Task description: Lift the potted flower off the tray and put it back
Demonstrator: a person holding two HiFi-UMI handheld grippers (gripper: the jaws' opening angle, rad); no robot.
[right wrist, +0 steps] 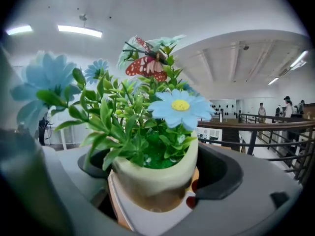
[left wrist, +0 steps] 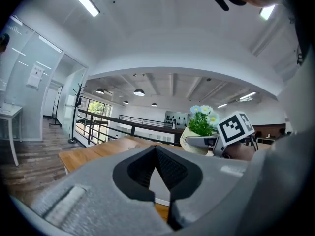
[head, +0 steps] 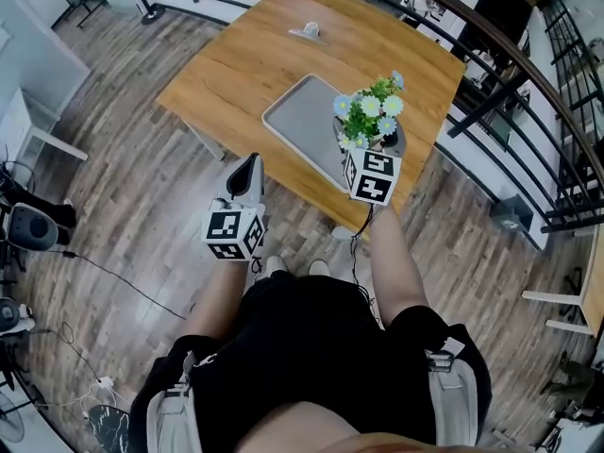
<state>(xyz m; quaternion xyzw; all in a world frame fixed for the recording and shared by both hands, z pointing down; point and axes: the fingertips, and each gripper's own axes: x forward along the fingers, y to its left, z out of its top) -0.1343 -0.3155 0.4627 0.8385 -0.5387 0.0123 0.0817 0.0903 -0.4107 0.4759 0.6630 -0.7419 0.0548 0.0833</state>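
The potted flower [head: 371,113], a cream pot of green leaves and pale blue blooms, sits in my right gripper [head: 370,145] over the grey tray's [head: 302,116] near right end. In the right gripper view the jaws are shut on the pot [right wrist: 156,180], with the tray [right wrist: 147,218] just below it; a red butterfly [right wrist: 146,66] tops the plant. My left gripper [head: 250,163] hangs off the table's near edge, left of the tray, its jaws shut on nothing [left wrist: 156,151]. From there the pot [left wrist: 191,141] shows to the right.
The wooden table [head: 245,59] carries a small grey object [head: 310,32] at its far side. A dark railing [head: 514,69] runs behind and to the right. Cables [head: 104,276] lie on the wood floor at left. The person's legs stand close to the near table edge.
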